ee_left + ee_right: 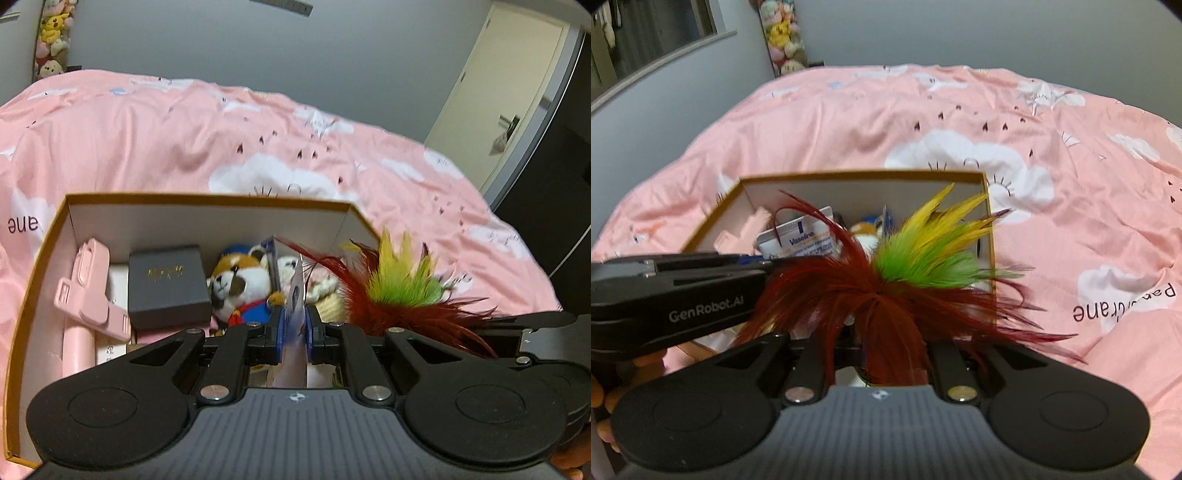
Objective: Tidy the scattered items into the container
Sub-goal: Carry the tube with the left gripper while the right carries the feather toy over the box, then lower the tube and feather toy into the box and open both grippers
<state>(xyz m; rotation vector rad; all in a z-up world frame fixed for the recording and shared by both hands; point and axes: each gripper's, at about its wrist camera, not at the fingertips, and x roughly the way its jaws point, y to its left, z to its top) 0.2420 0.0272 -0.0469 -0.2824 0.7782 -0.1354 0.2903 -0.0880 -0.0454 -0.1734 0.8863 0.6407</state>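
An open cardboard box (pixel 207 197) (pixel 857 174) sits on the bed. Inside lie a pink plastic holder (pixel 86 291), a dark grey gift box (pixel 166 284) and a plush dog (pixel 240 284). My left gripper (pixel 293 325) (pixel 764 264) is shut on a flat blue-and-white Vaseline packet (pixel 295 291) (pixel 799 238), held over the box's near side. My right gripper (pixel 886 343) (pixel 480 325) is shut on a feather toy (pixel 916 258) (pixel 399 291) with dark red, green and yellow plumes, above the box's right end. The feathers hide its fingertips.
A pink duvet (pixel 1052 110) with white cloud prints covers the bed all round the box. A strip of hanging plush toys (pixel 51 37) is on the far wall. A cream door (pixel 509 92) stands at the right. A hand (pixel 605 406) grips the left tool.
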